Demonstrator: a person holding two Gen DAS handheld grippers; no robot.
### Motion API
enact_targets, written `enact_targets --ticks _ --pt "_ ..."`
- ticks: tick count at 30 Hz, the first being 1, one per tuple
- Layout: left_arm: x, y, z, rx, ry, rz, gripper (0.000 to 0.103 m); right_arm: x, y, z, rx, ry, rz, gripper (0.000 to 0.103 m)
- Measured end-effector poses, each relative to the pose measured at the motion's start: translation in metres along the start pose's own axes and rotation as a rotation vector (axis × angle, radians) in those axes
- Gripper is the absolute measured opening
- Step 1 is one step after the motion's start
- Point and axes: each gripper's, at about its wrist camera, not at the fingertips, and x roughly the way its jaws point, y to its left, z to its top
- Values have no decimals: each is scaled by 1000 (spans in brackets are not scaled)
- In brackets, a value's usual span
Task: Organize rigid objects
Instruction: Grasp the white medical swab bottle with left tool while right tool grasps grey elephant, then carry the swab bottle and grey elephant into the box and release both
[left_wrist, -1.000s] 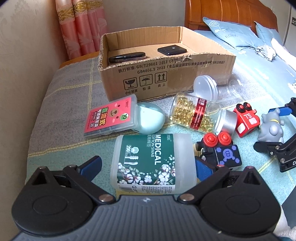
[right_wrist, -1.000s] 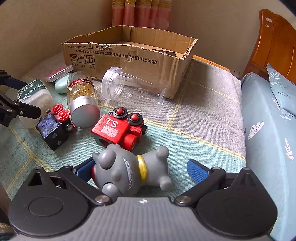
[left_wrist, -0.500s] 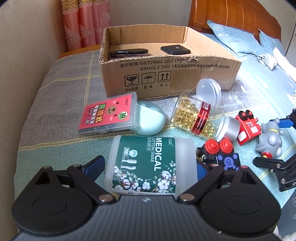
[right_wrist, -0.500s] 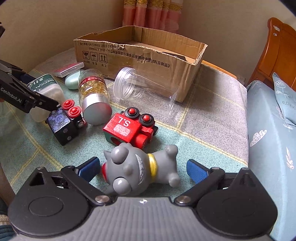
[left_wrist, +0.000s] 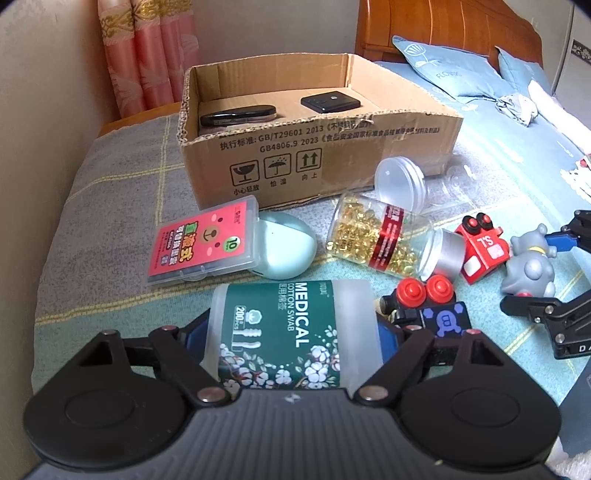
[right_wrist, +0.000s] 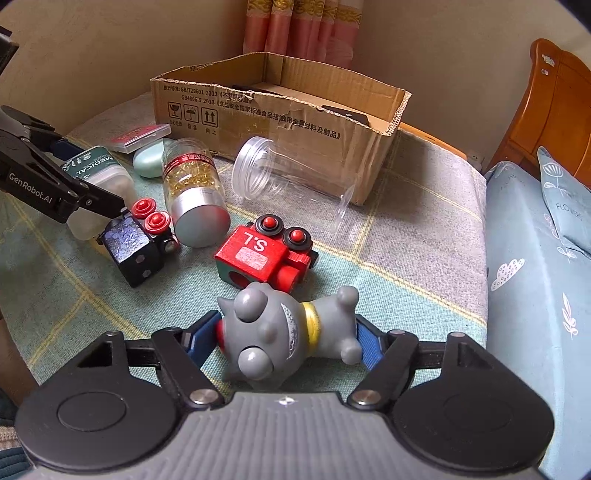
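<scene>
Both claws had something between their blue pads. Left gripper (left_wrist: 293, 338) pressed on the sides of the cotton swab tub (left_wrist: 291, 332), which lay on its side on the checked bedspread (left_wrist: 110, 206); the right gripper (right_wrist: 288, 338) was closed around the grey toy figure (right_wrist: 284, 332), lying on its back with its yellow collar showing.

Only the left wrist view looked down into the cardboard box (left_wrist: 332, 162), where two dark flat objects lay: a long one (left_wrist: 238, 113) and a squarer one (left_wrist: 330, 103). From the right wrist view the box (right_wrist: 280, 114) showed mostly its printed wall. That view, though, showed the clear empty jar (right_wrist: 295, 184) along its whole length, open mouth toward the camera; the left view caught mainly its lid end (left_wrist: 399, 184).

Counted outward on the bedspread: one black block toy (left_wrist: 432, 314) with two red knobs, just beside the tub; one red toy engine (left_wrist: 480, 251) marked "S.L", next to the grey figure; one bottle of gold capsules (left_wrist: 388, 240) lying down; one pale green oval case (left_wrist: 284, 251); one pink flat case (left_wrist: 203, 243) leaning on it. Two blue pillows (left_wrist: 443, 70) lay by the wooden headboard (left_wrist: 443, 22).
</scene>
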Motion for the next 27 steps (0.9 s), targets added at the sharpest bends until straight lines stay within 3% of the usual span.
enact_targets --ticks 16,27 --pt "-32 -5 7 45 -43 12 82 -20 -15 10 86 1 4 77" --pt "-57 -2 66 68 -165 8 82 -38 -19 36 65 -72 17 77"
